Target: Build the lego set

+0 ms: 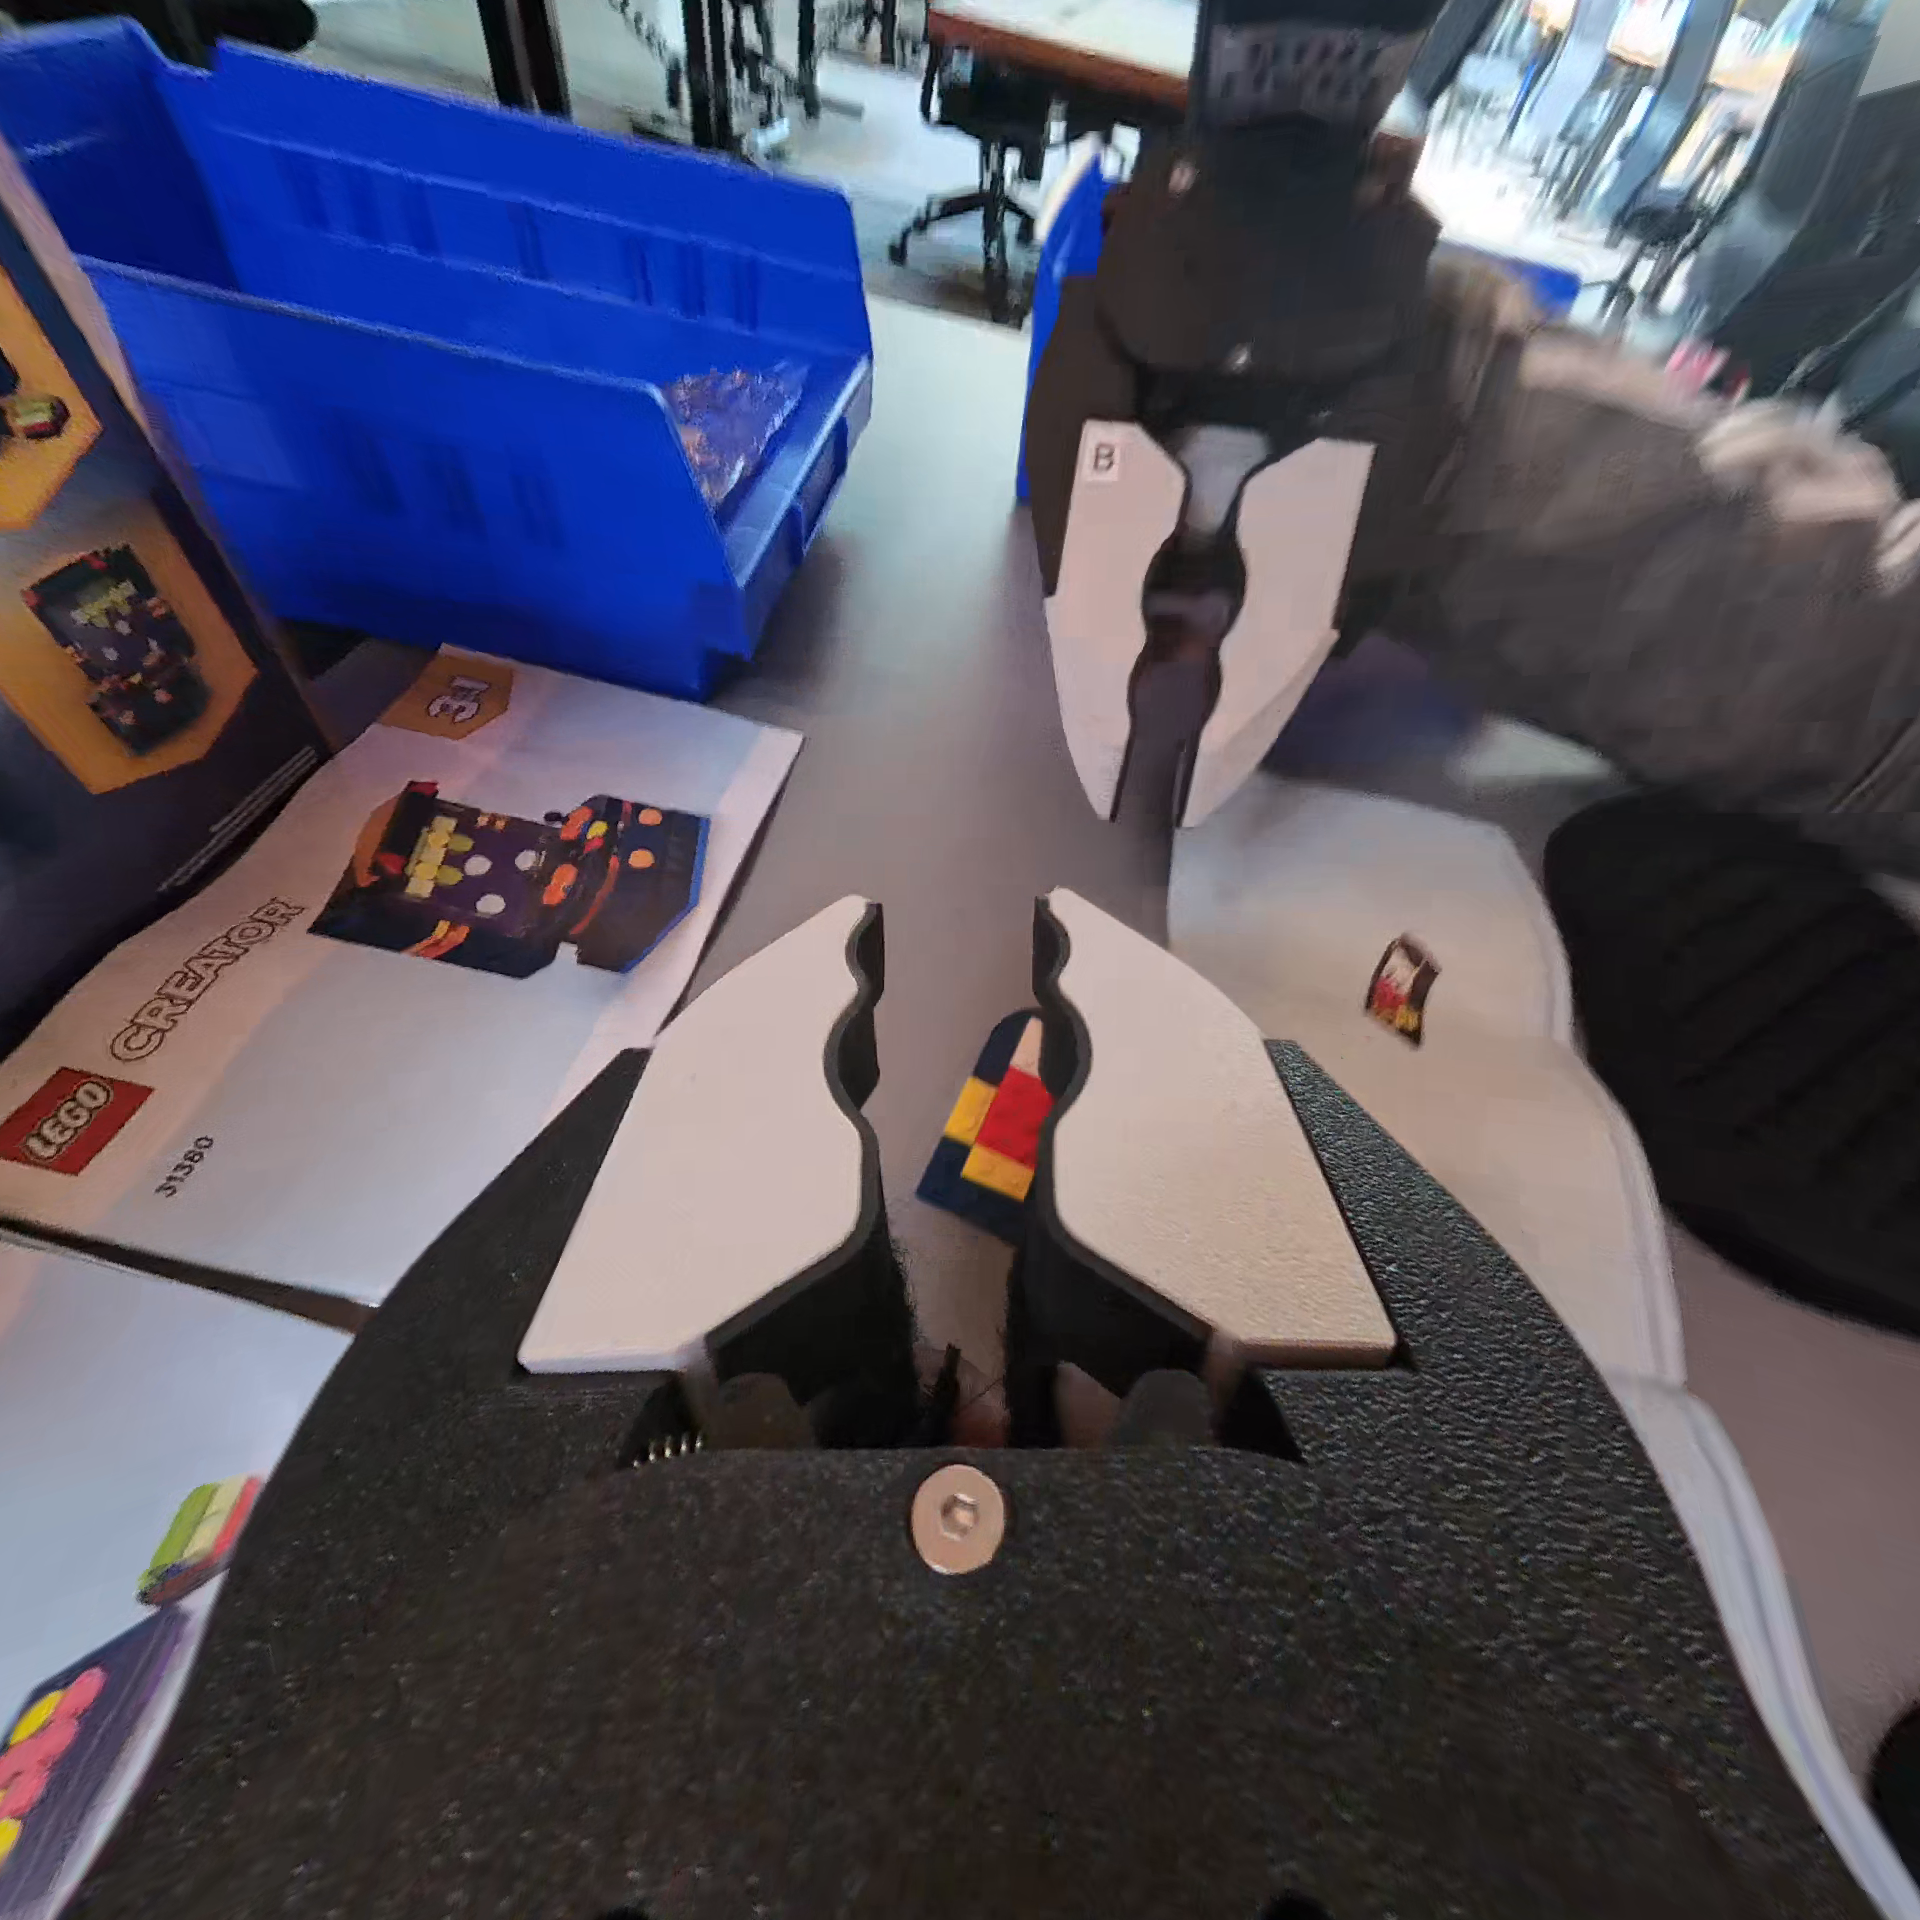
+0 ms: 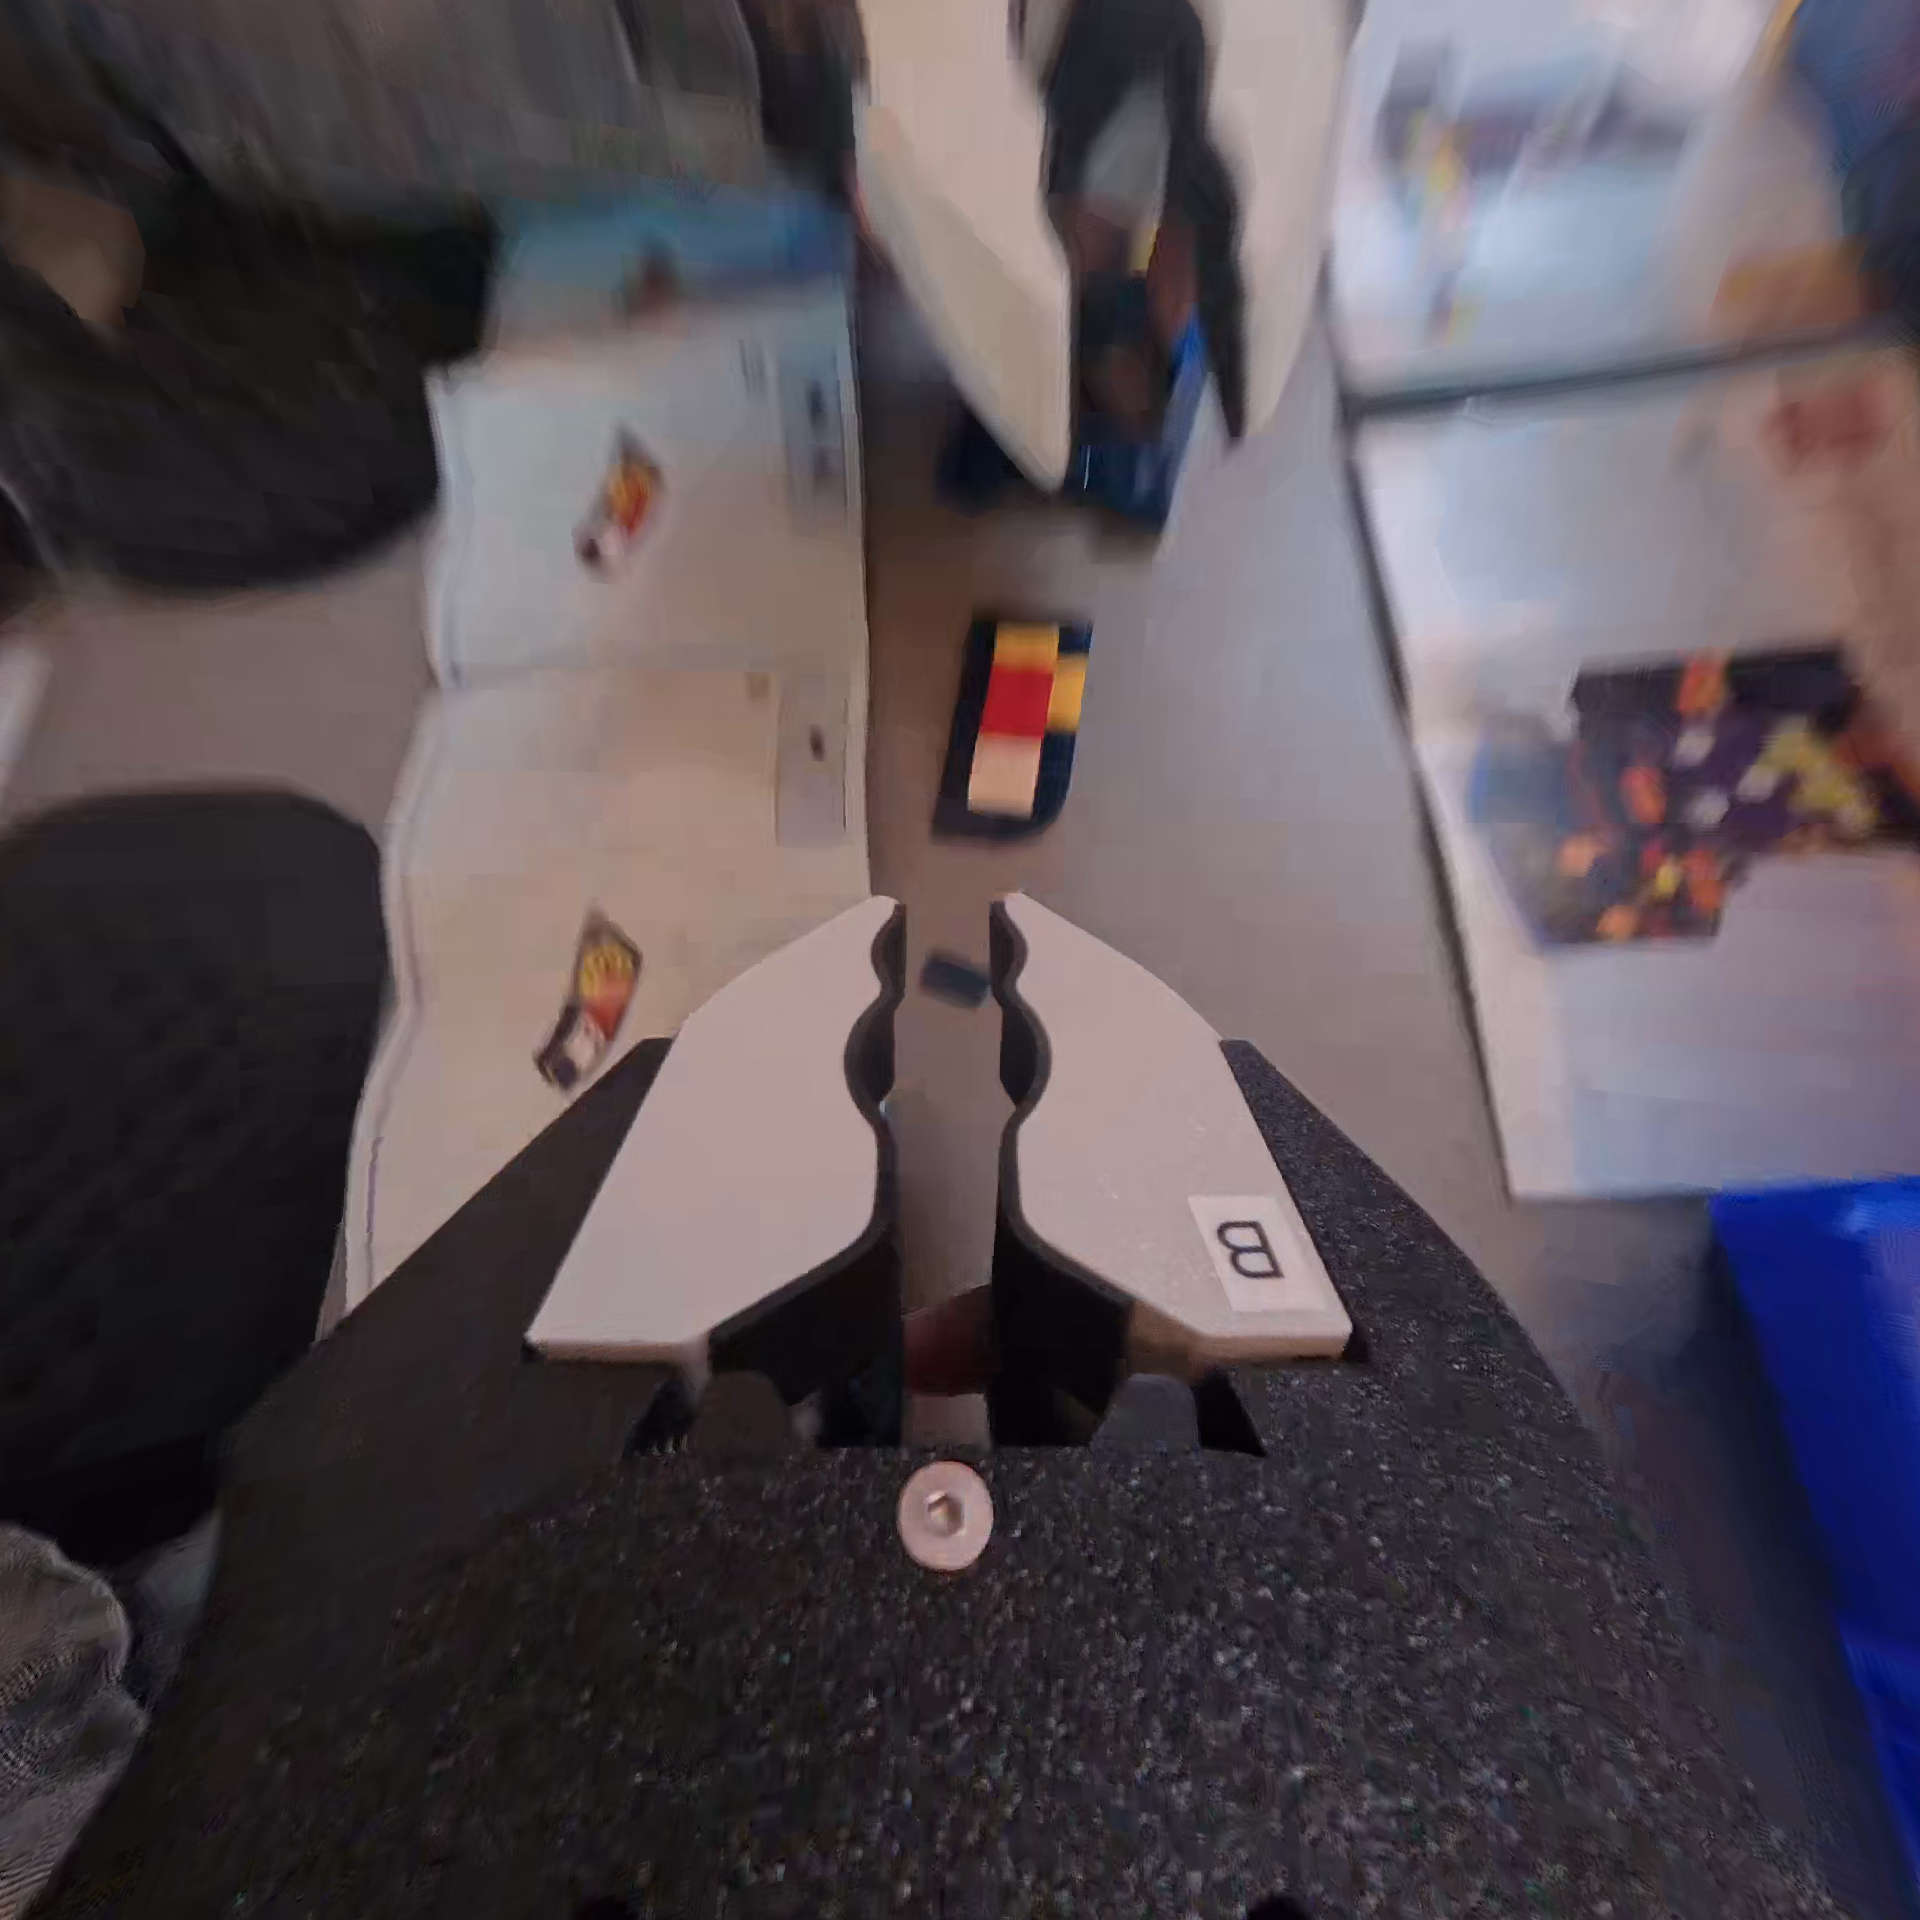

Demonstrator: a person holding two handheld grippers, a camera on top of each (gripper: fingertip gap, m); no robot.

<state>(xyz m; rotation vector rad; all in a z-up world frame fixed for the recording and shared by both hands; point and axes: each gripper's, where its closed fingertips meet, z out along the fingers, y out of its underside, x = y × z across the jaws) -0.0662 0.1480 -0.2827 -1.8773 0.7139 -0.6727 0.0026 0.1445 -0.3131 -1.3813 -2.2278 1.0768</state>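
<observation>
A small flat brick build point(image 1: 992, 1122), dark blue with yellow, red and white, lies on the grey table point(image 1: 935, 727). It shows through the gap of my left gripper point(image 1: 958, 914), close beside the right finger point(image 1: 1143, 1091). That gripper is open and hovers over the build without holding it. The build also shows in the right wrist view point(image 2: 1013, 727), lying alone ahead of my right gripper point(image 2: 948, 909). A tiny dark blue piece point(image 2: 954, 982) shows between the right gripper's fingertips, with a gap to the left pad. The right gripper also hangs tip-down in the left wrist view point(image 1: 1148, 816).
Blue bins point(image 1: 468, 416) stand at the back left, next to a toy box point(image 1: 125, 571) and an instruction booklet point(image 1: 416, 987). An open white booklet point(image 1: 1403, 935) lies at the right, beside a black padded object point(image 1: 1766, 1039). A grey sleeve point(image 1: 1662, 571) reaches in. The gap from one gripper's tips to the other's is roughly 8 cm. To the tiny dark blue piece point(image 2: 954, 982): right tips about 4 cm, left tips about 10 cm.
</observation>
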